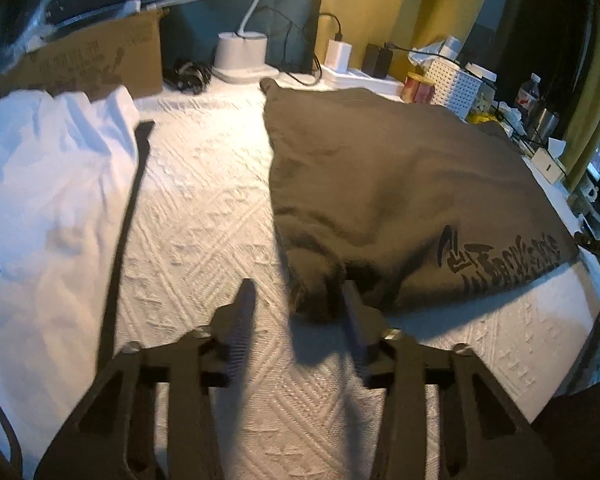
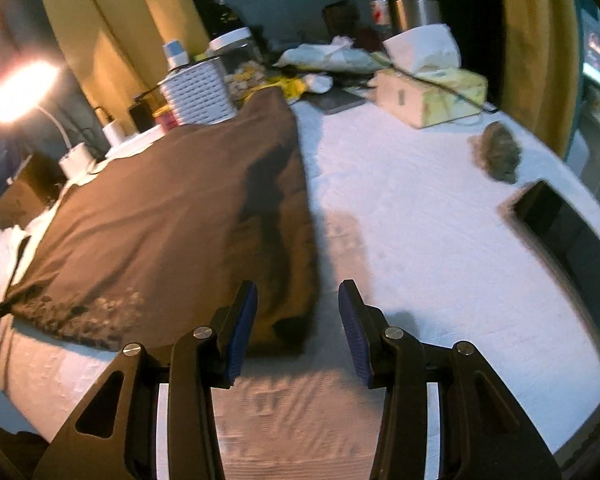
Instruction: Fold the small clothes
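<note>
- Spreading over the white textured cover (image 1: 204, 208), from 9 to 12 o'clock in the right wrist view: brown shirt (image 2: 160, 208), laid flat, printed hem toward the near edge, both near corners at the grippers.
- Risking a lopsided fold: left corner bunched, right corner flat, so likely to lift unevenly and drag the shirt crooked.
- Crowding 9 o'clock in the left wrist view: white garment (image 1: 48, 184) edged by a dark strip (image 1: 128, 216), apart from the shirt, yet near enough to snag on a swing that way.
- Straddling the bunched corner at 6 o'clock: left gripper (image 1: 298, 296), jaws apart, cloth against one finger only, not pinched; liable to catch a single layer or slip off.
- Hanging over the other near corner: right gripper (image 2: 298, 296), jaws wide, nothing clamped; could pinch the cover along with the cloth.
- Lying at 3 o'clock in the right wrist view: flat dark slab (image 2: 568, 240), well apart from the shirt, in the way only of a sideways sweep.
- Lining the far edge, 11 to 1 o'clock: white basket (image 2: 198, 92) just beside the far hem, tissue box (image 2: 432, 92), bottles, cables; easily knocked by a long throw.
- Sitting at 2 o'clock: small brownish clump (image 2: 498, 154), too blurred to identify.
</note>
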{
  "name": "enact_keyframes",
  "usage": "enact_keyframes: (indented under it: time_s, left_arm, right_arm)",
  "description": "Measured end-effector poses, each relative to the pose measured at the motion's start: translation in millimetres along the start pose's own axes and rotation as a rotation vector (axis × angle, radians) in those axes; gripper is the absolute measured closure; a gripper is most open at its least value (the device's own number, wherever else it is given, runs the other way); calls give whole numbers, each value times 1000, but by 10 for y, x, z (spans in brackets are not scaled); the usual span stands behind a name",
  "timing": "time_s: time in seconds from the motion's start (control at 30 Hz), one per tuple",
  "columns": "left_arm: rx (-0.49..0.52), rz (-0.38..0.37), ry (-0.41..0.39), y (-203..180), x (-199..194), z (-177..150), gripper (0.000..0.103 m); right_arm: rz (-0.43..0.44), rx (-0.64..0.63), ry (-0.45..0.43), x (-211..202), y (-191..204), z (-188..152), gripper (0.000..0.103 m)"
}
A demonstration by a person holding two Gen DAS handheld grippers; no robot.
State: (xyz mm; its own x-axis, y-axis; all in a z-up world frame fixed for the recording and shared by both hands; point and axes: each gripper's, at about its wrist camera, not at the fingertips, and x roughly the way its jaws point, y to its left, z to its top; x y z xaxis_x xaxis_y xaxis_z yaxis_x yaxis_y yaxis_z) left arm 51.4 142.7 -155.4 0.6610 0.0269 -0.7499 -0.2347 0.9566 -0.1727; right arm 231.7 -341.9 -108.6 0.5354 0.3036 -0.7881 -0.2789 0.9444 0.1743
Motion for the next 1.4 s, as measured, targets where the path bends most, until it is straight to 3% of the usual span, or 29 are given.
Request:
enact_keyframes:
  time_s: [0.13, 0.17, 0.2, 0.23, 0.27, 0.47, 0.57, 0.67, 0.73, 0.77, 0.8, 0.83, 0.87, 0.93, 1.1, 1.17, 1.2, 1.23, 1.33, 1.4]
  left_arm:
    - [2, -20, -3, -21, 24, -12, 72]
    - [4, -27, -6, -28, 20, -10, 77]
    - [11, -35, -8, -41, 22, -9, 89]
    - [17, -32, -9, -46, 22, -9, 93]
    - [23, -18, -18, -54, -2, -6, 97]
    - [35, 4, -33, 35, -203, 39, 98]
    - [7, 14, 13, 101, -148, 22, 97]
    - [-48, 67, 2, 161, -149, 22, 97]
    - [-72, 45, -20, 161, -177, 28, 92]
    - [-76, 30, -28, 147, -178, 36, 71]
    - [-80, 10, -33, 127, -164, 47, 39]
    - [-90, -4, -40, 113, -150, 58, 29]
    - [-108, -23, -48, 107, -138, 69, 26]
    - [-117, -59, -47, 71, -81, 98, 26]
    - [-62, -53, -25, -44, 89, 111, 27]
    - [-32, -34, -26, -98, 115, 120, 33]
    - [-18, -39, -21, -125, 130, 125, 45]
    - [-9, -38, -20, -147, 132, 127, 49]
    - [15, -58, 1, -197, 153, 124, 78]
    - [12, -75, 15, -205, 154, 123, 89]
  right_arm:
    - [-38, -34, -28, 46, 133, -59, 58]
    - [-38, -40, -29, 54, 148, -57, 58]
    - [-38, -47, -28, 62, 156, -52, 60]
    - [-27, -47, -20, 74, 145, -46, 86]
    - [-9, -42, -18, 78, 127, -43, 91]
    - [-14, -45, -33, 21, 53, 3, 94]
    - [-21, -51, -22, 47, 60, 9, 94]
    - [-30, -49, -17, 58, 75, -6, 94]
    - [-36, -36, -15, 58, 65, 3, 94]
    - [-32, -29, -14, 60, 57, 6, 94]
    - [-25, -24, -9, 64, 47, 10, 93]
    - [-21, -24, -7, 63, 45, 14, 85]
    - [-21, -25, -10, 54, 47, 13, 72]
    - [-10, -28, -16, 40, 64, 3, 64]
    - [-50, -34, -19, 73, 151, 0, 64]
    - [-59, -60, -20, 86, 214, -14, 64]
    - [-61, -77, -19, 89, 245, -25, 64]
    - [-63, -85, -20, 93, 252, -26, 64]
    - [-81, -99, -15, 110, 279, -16, 65]
    - [-108, -109, -16, 115, 309, -18, 75]
